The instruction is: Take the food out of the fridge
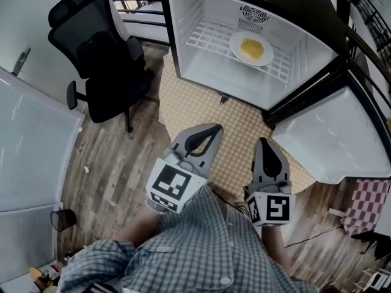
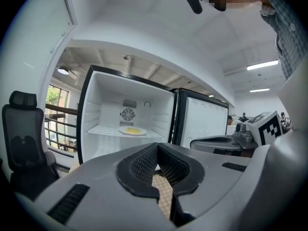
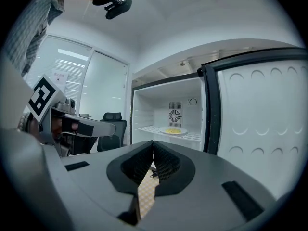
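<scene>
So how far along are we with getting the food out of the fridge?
Done: the fridge door stands open. In hand: nothing; the left gripper and right gripper are both shut and empty, short of the fridge. Left: the plate of yellow food sits on the wire shelf, untouched.

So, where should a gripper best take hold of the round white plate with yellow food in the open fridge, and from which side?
I would take the round white plate by its near rim, coming level from the front. It lies flat on the white wire shelf, the yellow food covers its middle, and fridge walls close the other sides.
</scene>
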